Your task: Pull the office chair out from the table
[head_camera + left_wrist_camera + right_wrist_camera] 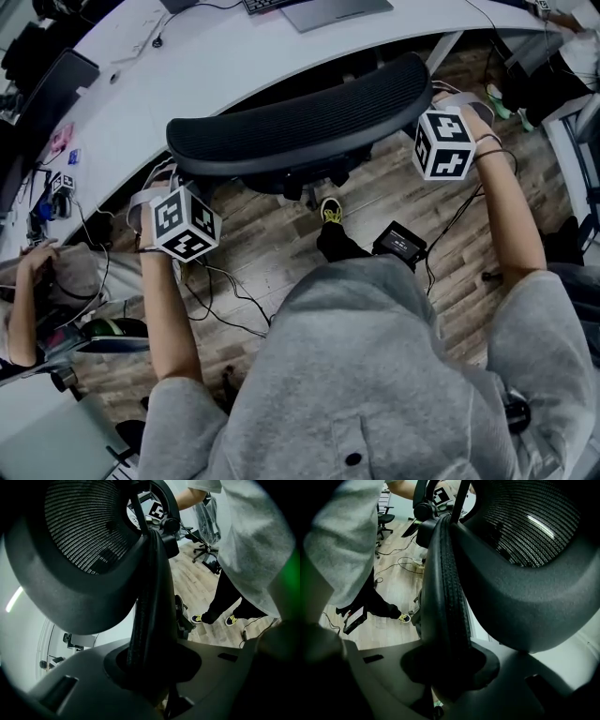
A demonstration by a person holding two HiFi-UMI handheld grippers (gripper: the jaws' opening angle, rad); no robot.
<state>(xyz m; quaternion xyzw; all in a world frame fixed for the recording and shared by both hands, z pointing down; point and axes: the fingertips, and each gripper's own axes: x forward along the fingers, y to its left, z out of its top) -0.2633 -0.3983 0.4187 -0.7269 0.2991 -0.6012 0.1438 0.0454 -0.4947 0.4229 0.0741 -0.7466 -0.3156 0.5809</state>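
The black office chair shows its curved mesh backrest (300, 122), which stands just in front of the white curved table (234, 56). My left gripper (176, 190) is at the backrest's left end and my right gripper (439, 105) at its right end. In the left gripper view the backrest's dark side rim (150, 611) runs straight down between the jaws of the left gripper (150, 667), which is shut on it. The right gripper view shows the same: the ribbed rim (447, 597) sits in the jaws of the right gripper (450, 667). The fingertips are hidden by the rim.
The person's legs and yellow-trimmed shoe (330, 211) stand on the wood floor behind the chair. A small black box (400, 244) and loose cables (225, 291) lie on the floor. Another person (37, 281) sits at the left. A keyboard (272, 5) lies on the table.
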